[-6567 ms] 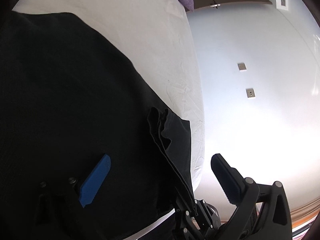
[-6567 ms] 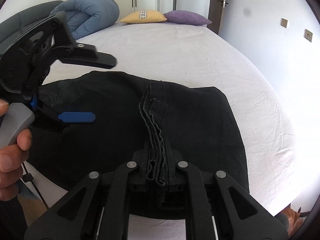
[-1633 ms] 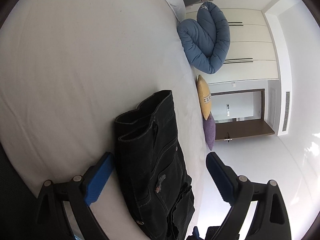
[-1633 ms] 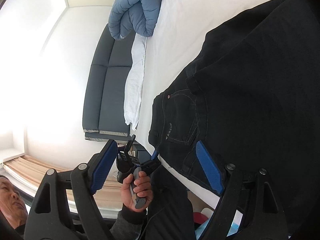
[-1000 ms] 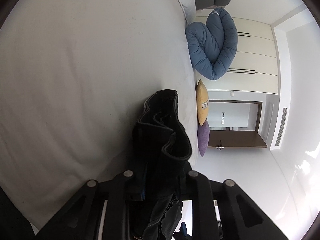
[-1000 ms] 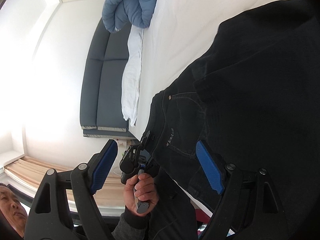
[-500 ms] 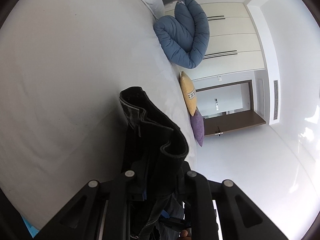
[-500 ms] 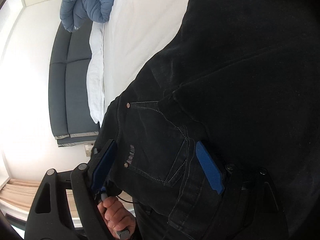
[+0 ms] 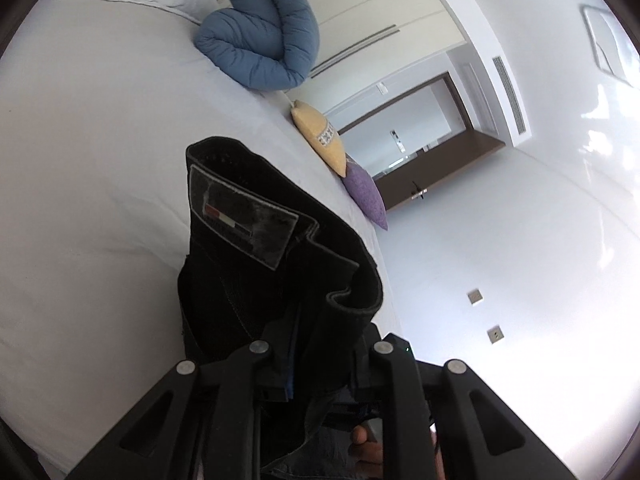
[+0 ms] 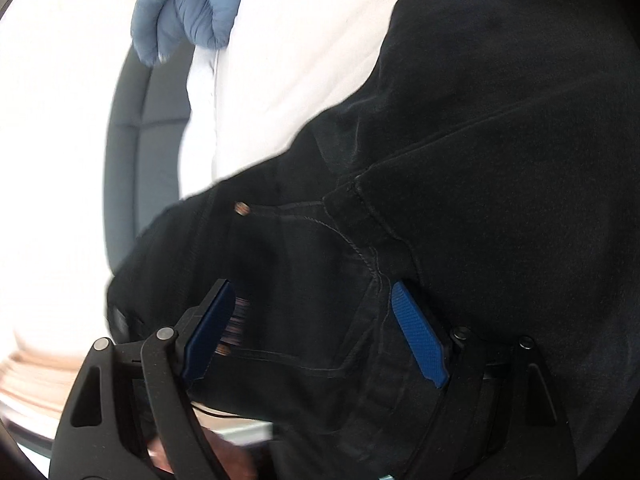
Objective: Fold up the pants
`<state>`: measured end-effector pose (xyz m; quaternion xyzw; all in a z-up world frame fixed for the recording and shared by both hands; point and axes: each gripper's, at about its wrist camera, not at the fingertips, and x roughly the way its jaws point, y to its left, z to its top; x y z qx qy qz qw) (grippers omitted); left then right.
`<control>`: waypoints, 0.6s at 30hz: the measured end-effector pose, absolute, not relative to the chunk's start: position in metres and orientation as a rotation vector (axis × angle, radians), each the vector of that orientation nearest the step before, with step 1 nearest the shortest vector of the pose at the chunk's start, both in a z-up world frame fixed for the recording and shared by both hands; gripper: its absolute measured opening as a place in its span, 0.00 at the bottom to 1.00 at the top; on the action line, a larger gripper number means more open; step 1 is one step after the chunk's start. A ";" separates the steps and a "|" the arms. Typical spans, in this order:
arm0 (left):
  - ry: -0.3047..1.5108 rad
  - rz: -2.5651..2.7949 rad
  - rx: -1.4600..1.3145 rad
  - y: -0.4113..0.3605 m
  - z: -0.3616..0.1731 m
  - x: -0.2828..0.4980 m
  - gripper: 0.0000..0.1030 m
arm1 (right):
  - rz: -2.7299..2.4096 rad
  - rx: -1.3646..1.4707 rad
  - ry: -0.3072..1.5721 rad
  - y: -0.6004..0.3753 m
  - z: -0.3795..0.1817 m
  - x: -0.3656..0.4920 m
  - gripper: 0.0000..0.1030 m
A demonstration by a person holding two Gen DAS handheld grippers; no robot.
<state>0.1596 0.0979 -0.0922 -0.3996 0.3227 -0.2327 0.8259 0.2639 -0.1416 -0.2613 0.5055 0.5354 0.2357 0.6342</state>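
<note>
In the left wrist view, the waistband of the black pants (image 9: 280,264) bunches up above the white bed (image 9: 80,168), its grey brand patch (image 9: 240,216) facing the camera. My left gripper (image 9: 316,364) is shut on this waistband, and the cloth hides its pads. In the right wrist view the pants (image 10: 480,152) fill most of the frame, with a stitched pocket (image 10: 304,280) and a rivet in the middle. My right gripper (image 10: 316,336) is open, its blue pads (image 10: 418,344) standing either side of the pocket area, close to the cloth and not pressing it.
A rolled blue duvet (image 9: 260,40), a yellow pillow (image 9: 320,140) and a purple pillow (image 9: 366,196) lie at the bed's far end, with a doorway behind them. A dark sofa (image 10: 136,152) stands beside the bed. A person's hand (image 9: 366,444) shows under the left gripper.
My left gripper has risen and rolled with the waistband in it, so the brand patch now shows. My right gripper, still open, has closed in on the pocket area.
</note>
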 end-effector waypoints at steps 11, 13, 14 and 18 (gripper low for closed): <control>0.791 -0.594 -0.491 -0.009 -0.088 0.139 0.18 | 0.688 0.813 1.116 -0.169 -0.144 0.252 0.79; 0.802 -0.611 -0.444 -0.023 -0.088 0.133 0.18 | 0.651 0.719 1.131 -0.166 -0.137 0.245 0.79; 0.809 -0.621 -0.422 -0.031 -0.088 0.131 0.18 | 0.627 0.683 1.137 -0.165 -0.137 0.242 0.79; 0.820 -0.640 -0.305 -0.056 -0.088 0.118 0.18 | 0.542 0.685 1.159 -0.178 -0.148 0.240 0.79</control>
